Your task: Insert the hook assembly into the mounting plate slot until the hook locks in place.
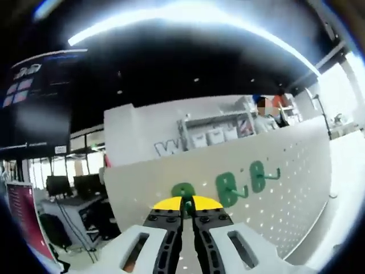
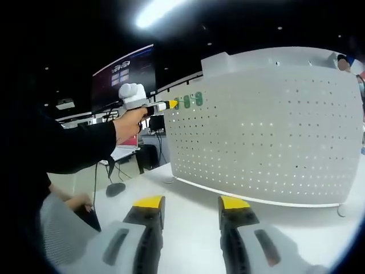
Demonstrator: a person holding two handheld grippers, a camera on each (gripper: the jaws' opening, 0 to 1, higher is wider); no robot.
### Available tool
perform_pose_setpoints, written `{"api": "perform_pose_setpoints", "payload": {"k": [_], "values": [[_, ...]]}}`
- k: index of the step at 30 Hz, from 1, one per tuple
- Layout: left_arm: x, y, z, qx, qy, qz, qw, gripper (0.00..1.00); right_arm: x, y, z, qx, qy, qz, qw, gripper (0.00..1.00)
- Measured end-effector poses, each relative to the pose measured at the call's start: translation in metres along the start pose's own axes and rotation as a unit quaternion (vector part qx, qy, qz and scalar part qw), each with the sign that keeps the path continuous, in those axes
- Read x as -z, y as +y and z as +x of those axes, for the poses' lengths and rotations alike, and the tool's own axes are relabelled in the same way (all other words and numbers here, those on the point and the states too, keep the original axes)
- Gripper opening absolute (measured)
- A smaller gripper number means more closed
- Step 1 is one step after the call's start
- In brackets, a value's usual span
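Left tongs (image 1: 187, 206) around board-facing green hook (image 1: 183, 191).

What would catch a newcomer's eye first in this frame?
The big white pegboard standing upright on the table, with green hooks mounted in a row near its top edge. The left gripper, yellow-tipped, is shut on a green hook pressed at the board. The right gripper hangs open low over the white table.

Behind the work I saw a dark wall screen (image 2: 126, 73) up high, desk monitors (image 1: 74, 185) on the far side, and shelving with white bins (image 1: 215, 134). White surface (image 2: 188, 214) carried a black cable (image 2: 108, 171).
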State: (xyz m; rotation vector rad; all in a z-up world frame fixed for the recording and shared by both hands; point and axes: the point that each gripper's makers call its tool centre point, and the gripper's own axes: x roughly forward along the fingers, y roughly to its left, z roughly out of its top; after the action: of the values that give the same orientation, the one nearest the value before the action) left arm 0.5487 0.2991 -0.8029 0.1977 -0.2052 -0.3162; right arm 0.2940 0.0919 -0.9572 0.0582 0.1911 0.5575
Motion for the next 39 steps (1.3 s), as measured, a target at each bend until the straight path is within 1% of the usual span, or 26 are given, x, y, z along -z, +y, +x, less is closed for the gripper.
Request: {"api": "perform_pose_setpoints", "payload": {"k": [1, 4, 12, 22, 29, 39], "values": [[0.000, 0.000, 0.000, -0.001, 0.002, 0.004, 1.0000, 0.05, 0.000, 0.000, 0.000, 0.000, 0.000, 0.000, 1.0000, 0.35], [0.000, 0.000, 0.000, 0.000, 0.006, -0.005, 1.0000, 0.05, -0.001, 0.001, 0.000, -0.001, -0.001, -0.001, 1.0000, 0.35], [0.000, -0.002, -0.001, 0.002, 0.013, -0.007, 0.9999, 0.06, -0.002, 0.001, -0.001, -0.001, -0.003, -0.001, 1.0000, 0.34], [-0.003, -0.002, -0.005, 0.004, 0.009, -0.013, 0.9999, 0.17, -0.003, 0.002, -0.001, -0.001, -0.004, -0.003, 1.0000, 0.34], [-0.006, -0.007, -0.011, 0.010, 0.006, -0.021, 0.9997, 0.21, -0.004, 0.003, -0.001, -0.003, -0.006, -0.005, 1.0000, 0.34], [-0.016, -0.013, -0.022, 0.018, -0.006, -0.029, 0.9994, 0.29, -0.006, 0.005, -0.001, -0.007, -0.010, -0.007, 0.9999, 0.34]]}}
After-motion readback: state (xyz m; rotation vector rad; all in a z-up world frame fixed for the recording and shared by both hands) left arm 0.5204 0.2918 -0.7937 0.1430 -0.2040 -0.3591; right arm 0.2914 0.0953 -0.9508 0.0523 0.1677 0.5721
